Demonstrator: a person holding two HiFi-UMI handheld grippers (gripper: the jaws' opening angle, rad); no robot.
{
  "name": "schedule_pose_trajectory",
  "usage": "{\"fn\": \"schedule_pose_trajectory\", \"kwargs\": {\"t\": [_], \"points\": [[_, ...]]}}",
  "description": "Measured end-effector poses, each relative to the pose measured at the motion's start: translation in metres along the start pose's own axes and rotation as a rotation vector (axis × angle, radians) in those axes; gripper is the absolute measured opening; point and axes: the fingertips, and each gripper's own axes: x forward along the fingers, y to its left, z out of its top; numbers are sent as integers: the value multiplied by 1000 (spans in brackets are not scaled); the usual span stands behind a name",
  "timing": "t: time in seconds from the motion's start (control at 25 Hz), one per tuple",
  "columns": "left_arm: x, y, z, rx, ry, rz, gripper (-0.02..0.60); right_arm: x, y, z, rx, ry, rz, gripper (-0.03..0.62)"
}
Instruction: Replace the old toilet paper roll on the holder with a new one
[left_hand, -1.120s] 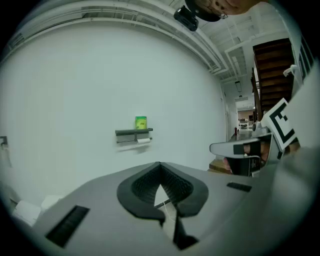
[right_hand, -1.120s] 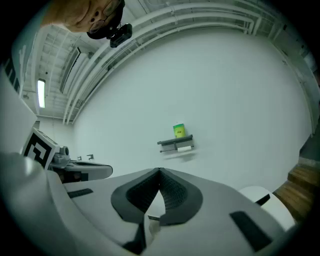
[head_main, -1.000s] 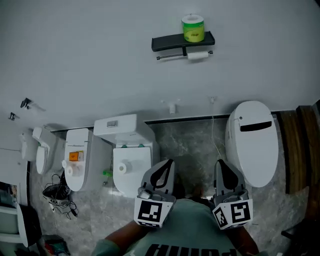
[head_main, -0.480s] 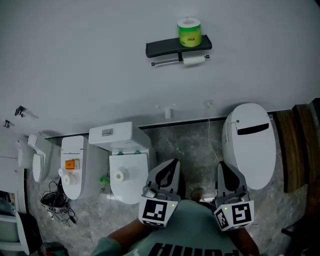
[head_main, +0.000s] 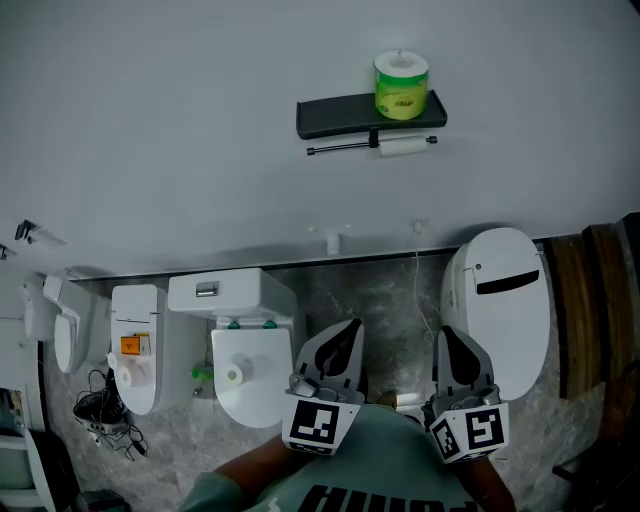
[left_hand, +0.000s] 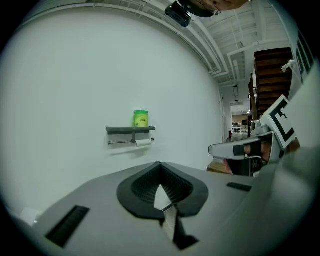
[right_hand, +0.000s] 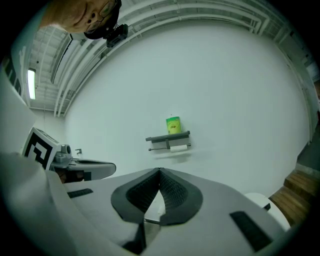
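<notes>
A black shelf holder (head_main: 355, 116) hangs on the white wall, far ahead of both grippers. On top of it stands the new roll in a green wrapper (head_main: 401, 86). The old white roll (head_main: 402, 147), thin, hangs on the bar below the shelf. My left gripper (head_main: 346, 331) and right gripper (head_main: 446, 338) are held side by side low in the head view, both shut and empty, pointing at the wall. The left gripper view has the holder (left_hand: 131, 130), green roll (left_hand: 141, 118) and old roll (left_hand: 143, 142) above the jaws (left_hand: 160, 167). The right gripper view shows the same roll (right_hand: 173, 125) above its jaws (right_hand: 160, 172).
A white toilet (head_main: 497, 295) stands on the floor below the holder, to the right. Another toilet with a tank (head_main: 235, 300) and a small roll (head_main: 233, 374) on its lid is at the left, more fixtures (head_main: 130, 345) and cables (head_main: 100, 408) beyond. Wooden boards (head_main: 590, 300) line the right edge.
The whole scene has shifted down and left in the head view and the holder looks larger and nearer. Both grippers have come forward with the person, still shut.
</notes>
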Motion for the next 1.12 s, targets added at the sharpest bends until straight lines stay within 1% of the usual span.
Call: {"fn": "schedule_pose_trajectory", "kwargs": {"t": [0.2,0.4,0.64,0.84,0.96,1.12], "points": [[38,32,10,-15,6,-24,3,44,-8,15,-9,12,-33,2],[70,59,24,-13,-25,-55,3,79,-13,30,-10,20,-72,2],[101,88,36,-16,-48,-105,3,117,-9,44,-13,24,-92,2],[121,114,35,-22,-45,-137,3,147,-5,47,-14,26,-114,2],[129,127,38,-7,-70,-147,3,162,-6,49,-13,31,-128,2],[138,142,34,-13,-69,-152,3,181,-4,47,-16,36,-128,2]]}}
